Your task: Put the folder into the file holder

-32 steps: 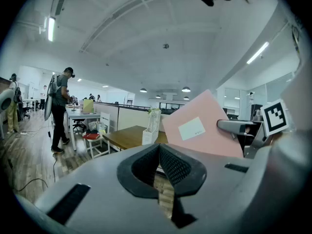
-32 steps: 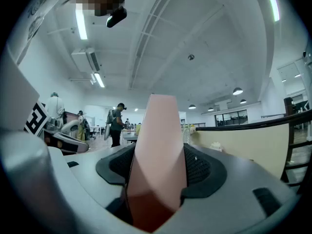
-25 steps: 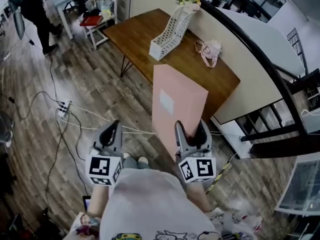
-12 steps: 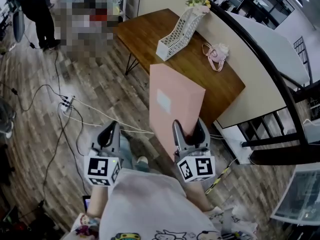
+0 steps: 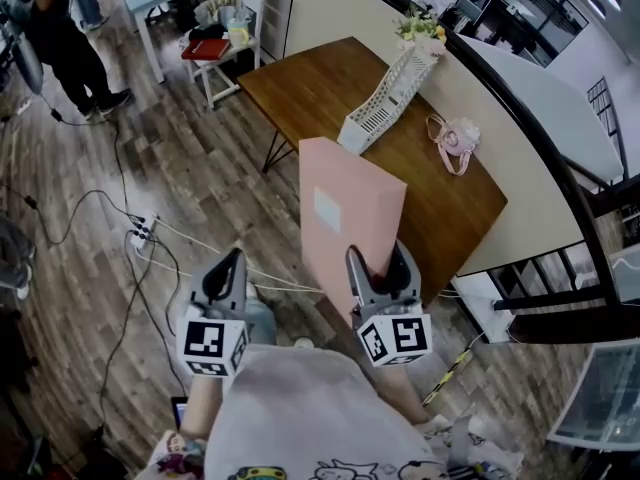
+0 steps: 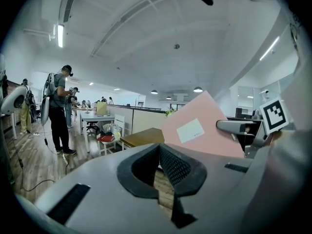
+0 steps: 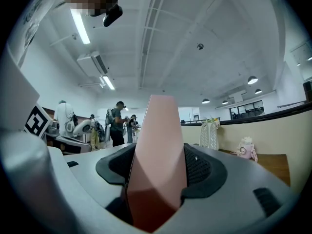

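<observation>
You're in the carrying step: your right gripper (image 5: 380, 264) is clamped on the lower edge of the pink folder (image 5: 350, 213), which stands upright above the jaws with its white label facing you, and nothing has gone into the holder yet. Your left gripper (image 5: 230, 263) hangs beside it with its jaws together and nothing between them. The white mesh file holder (image 5: 388, 100) sits on the wooden table (image 5: 300, 83), well apart from the folder. It is a long stepped rack that runs diagonally toward the partition (image 5: 330, 13). As I judge it, you next need to close that gap, turn the folder so its edge lines up with one of the slots, and lower it in. The free left gripper could steady the rack if it slides, since light mesh may shift under a push. A small pink bag (image 5: 455, 136) lies on the table near the holder, and flowers (image 5: 420, 25) stand at the rack's far end, so keep the folder clear of both. The room is an open office with a wood-plank floor (image 5: 90, 168). Cables (image 5: 140, 236) trail across it near your feet, a white chair (image 5: 228, 30) holds odds and ends, and a person (image 5: 60, 33) stands at the far left.
</observation>
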Available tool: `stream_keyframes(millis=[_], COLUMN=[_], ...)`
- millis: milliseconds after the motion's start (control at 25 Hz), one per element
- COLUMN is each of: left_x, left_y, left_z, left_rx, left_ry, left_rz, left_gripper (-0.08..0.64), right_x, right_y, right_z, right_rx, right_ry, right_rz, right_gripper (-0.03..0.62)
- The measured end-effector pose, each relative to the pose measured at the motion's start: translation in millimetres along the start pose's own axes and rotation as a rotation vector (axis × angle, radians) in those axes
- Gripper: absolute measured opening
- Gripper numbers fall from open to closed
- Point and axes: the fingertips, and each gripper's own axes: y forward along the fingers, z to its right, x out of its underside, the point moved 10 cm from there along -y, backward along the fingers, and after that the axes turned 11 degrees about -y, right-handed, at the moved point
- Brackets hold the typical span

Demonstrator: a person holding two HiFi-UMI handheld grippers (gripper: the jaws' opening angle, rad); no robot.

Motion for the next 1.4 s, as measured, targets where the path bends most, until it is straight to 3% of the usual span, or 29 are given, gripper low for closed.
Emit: stream_keyframes(millis=[440, 680, 1080, 1400], left_x=[-57.8, -64.0, -60.5, -65.7], left_y=[56.9, 64.8, 59.1, 90.2], left_z=[-111.9, -159.5, -200.1, -214.0], left_rx=[0.005, -0.004, -0.034, -0.027], left_ry=[0.026, 0.012, -0.03, -0.033], left_rz=[-0.035, -0.029, -0.09, -0.087], left_gripper=[0.006, 0.006, 0.006, 0.006], right_x=[-18.0, -17.7, -21.4, -8.9], right_y=[118.3, 152.5, 172.9, 200.0], right_z=[-38.5, -60.0, -78.5, -68.9], right_rx=[0.048, 0.073, 0.099, 0.115], right_ry=[0.0, 0.004, 0.001, 0.007], right_rz=[-0.005, -0.027, -0.069, -0.093], right_gripper=[0.29, 0.29, 0.29, 0.29])
